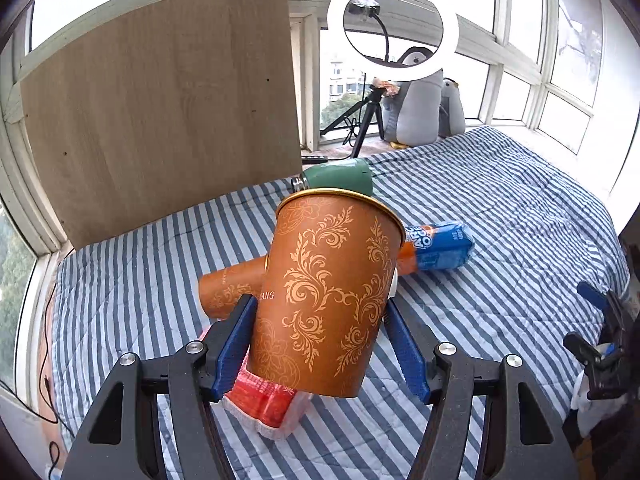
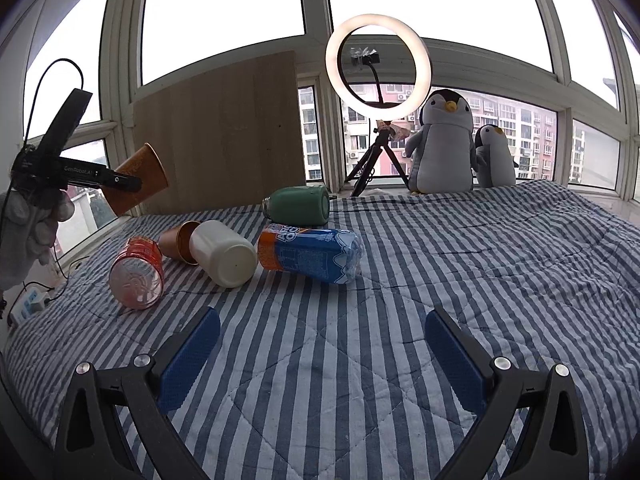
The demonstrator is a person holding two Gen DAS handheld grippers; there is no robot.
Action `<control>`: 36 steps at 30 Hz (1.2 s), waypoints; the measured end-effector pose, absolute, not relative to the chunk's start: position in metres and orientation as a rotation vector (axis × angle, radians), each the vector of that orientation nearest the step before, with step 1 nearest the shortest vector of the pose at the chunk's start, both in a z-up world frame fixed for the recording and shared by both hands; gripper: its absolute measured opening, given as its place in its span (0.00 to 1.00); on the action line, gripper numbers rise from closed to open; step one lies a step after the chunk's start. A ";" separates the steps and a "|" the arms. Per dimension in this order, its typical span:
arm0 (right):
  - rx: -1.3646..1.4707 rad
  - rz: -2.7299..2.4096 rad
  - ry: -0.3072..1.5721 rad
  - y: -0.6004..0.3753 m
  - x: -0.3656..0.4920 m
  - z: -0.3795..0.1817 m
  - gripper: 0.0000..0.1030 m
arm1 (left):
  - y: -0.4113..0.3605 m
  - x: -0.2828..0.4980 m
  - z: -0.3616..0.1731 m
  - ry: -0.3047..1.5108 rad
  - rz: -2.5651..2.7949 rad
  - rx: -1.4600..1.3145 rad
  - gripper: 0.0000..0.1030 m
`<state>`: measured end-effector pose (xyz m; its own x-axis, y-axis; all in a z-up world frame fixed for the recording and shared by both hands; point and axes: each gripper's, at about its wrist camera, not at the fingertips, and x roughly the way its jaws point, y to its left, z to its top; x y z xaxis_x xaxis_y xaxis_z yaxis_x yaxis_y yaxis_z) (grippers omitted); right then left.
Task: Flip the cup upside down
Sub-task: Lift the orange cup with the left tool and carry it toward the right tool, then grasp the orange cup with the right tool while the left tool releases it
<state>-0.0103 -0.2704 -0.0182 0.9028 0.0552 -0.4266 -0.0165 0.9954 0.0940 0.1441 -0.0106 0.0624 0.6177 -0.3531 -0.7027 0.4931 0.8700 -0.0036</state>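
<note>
My left gripper (image 1: 320,334) is shut on an orange paper cup (image 1: 324,292) with a gold floral pattern, held in the air above the striped bed, mouth pointing up and away. In the right wrist view the same cup (image 2: 138,184) hangs tilted at the far left in the left gripper (image 2: 120,182), well above the bed. My right gripper (image 2: 322,354) is open and empty, low over the striped bedcover (image 2: 440,280).
On the bed lie a second orange cup (image 2: 178,240), a white jar (image 2: 224,254), a red bottle (image 2: 136,274), a blue-orange bottle (image 2: 308,254) and a green flask (image 2: 298,204). A wooden board (image 2: 216,140), ring light (image 2: 378,60) and two penguin toys (image 2: 444,144) stand by the window.
</note>
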 end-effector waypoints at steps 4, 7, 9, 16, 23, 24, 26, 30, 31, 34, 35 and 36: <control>0.071 0.037 0.457 -0.277 -0.018 -0.020 0.98 | -0.060 0.102 0.022 0.808 -0.595 0.270 0.67; 0.053 0.043 0.470 -0.279 -0.024 -0.022 0.98 | -0.089 0.080 -0.008 0.855 -0.656 0.296 0.67; 0.038 0.042 0.473 -0.280 -0.029 -0.023 0.98 | -0.101 0.073 -0.023 0.876 -0.686 0.305 0.67; -0.024 0.084 0.494 -0.280 -0.039 -0.023 0.98 | -0.116 0.059 -0.048 0.910 -0.715 0.331 0.67; -0.123 0.189 0.523 -0.262 -0.033 -0.012 0.98 | -0.103 0.045 -0.045 0.845 -0.656 0.348 0.88; -0.135 0.196 0.525 -0.260 -0.031 -0.011 0.98 | -0.099 0.040 -0.043 0.832 -0.645 0.350 0.89; -0.145 0.224 0.520 -0.258 -0.028 -0.010 0.98 | -0.090 0.035 -0.044 0.814 -0.616 0.352 0.89; -0.193 0.294 0.538 -0.251 -0.017 -0.010 0.98 | -0.067 0.023 -0.045 0.799 -0.549 0.335 0.89; -0.223 0.295 0.548 -0.246 -0.013 -0.010 0.98 | -0.061 0.020 -0.044 0.792 -0.527 0.328 0.89; -0.334 0.300 0.570 -0.227 -0.005 -0.012 0.98 | -0.047 0.007 -0.042 0.759 -0.480 0.319 0.90; -0.374 0.306 0.578 -0.220 -0.003 -0.014 0.98 | -0.044 0.003 -0.041 0.751 -0.470 0.319 0.91; -0.412 0.312 0.580 -0.213 -0.002 -0.015 0.98 | -0.040 0.000 -0.041 0.745 -0.462 0.324 0.94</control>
<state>-0.0019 -0.2131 -0.0150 0.7938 0.1683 -0.5845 -0.3954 0.8729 -0.2857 -0.0002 -0.0404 -0.0415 0.6426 -0.2856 -0.7110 0.5099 0.8520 0.1186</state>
